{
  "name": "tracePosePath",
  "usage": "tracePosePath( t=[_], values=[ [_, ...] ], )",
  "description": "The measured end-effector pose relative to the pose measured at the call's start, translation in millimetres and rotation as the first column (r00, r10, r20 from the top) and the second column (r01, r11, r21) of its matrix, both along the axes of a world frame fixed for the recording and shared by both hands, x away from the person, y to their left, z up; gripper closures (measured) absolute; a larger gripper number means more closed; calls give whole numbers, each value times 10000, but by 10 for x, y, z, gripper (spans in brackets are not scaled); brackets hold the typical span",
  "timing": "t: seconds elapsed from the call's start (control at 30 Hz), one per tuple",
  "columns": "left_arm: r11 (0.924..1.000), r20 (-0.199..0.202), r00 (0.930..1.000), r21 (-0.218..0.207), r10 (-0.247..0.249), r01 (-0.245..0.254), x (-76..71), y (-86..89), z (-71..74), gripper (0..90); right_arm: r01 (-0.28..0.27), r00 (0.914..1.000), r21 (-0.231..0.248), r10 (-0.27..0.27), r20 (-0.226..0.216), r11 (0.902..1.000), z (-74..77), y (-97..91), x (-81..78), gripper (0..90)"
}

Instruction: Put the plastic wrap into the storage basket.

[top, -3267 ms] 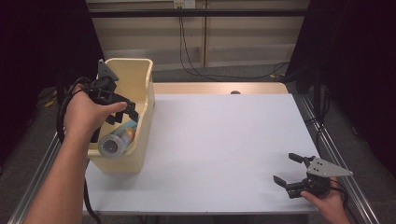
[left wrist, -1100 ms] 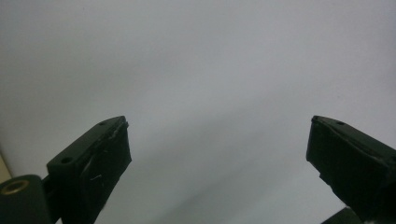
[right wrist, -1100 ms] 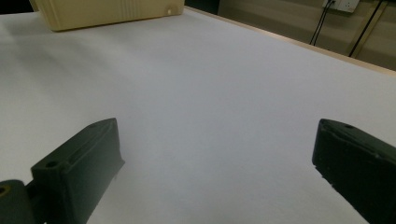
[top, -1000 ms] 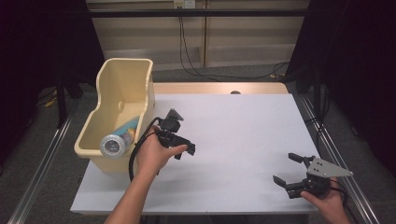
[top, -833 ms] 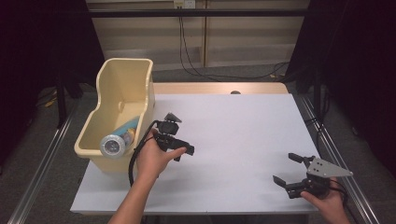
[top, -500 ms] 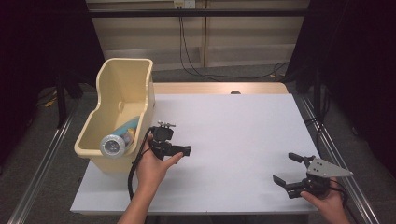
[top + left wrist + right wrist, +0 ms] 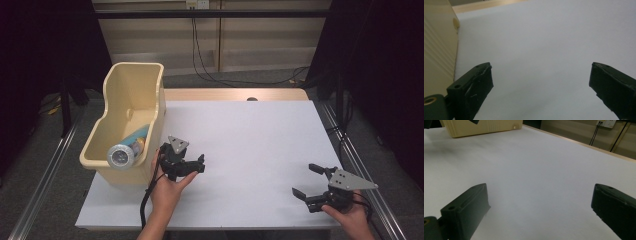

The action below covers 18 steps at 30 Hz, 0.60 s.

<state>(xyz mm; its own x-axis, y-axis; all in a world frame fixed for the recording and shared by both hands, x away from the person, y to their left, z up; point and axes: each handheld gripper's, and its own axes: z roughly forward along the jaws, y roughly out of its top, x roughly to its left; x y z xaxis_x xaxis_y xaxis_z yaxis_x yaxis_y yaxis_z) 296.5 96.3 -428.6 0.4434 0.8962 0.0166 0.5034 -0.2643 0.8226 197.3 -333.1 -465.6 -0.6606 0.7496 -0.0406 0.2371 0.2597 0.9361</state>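
Pulling back toward the person, the left gripper now sits low over the white table top, just beside the near right corner of the cream plastic bin; a few seconds ago it was reaching into that bin, and over the last second it drifted from mid-table back toward the near edge. The silver-capped cylindrical bottle with a blue and orange body lies on its side in the near end of the bin, cap toward the camera, same spot as in the earlier frames. Judgement: the drop into the bin looks done, and the left hand is retreating to rest, so this stretch of work is likely finished or between items. In the left gripper view its jaws stand wide apart with nothing between them, just bare white surface ahead and the ribbed bin wall at the left edge. The right gripper hasn't shifted at all, parked at the near right corner of the table, jaws spread wide and empty. In the right gripper view the bin is well apart, across the table. No other loose item visible on the table to fetch next.
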Motion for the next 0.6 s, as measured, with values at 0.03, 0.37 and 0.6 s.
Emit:
tracePosePath(
  t=[0.03,0.37,0.6],
  values=[
    [10000,451,9990,-39,39,-37,-25,5,-17,47,-19,10000,-5,19,-2,10000,0,1,0,8],
    [9998,1538,9880,-164,138,-114,-85,39,-65,38,-31,10000,31,31,-3,10000,-1,1,1,8],
    [9993,1933,9811,-356,124,-56,-121,58,-86,39,-51,10000,17,51,-8,10000,-2,10,-4,8]
  ],
)
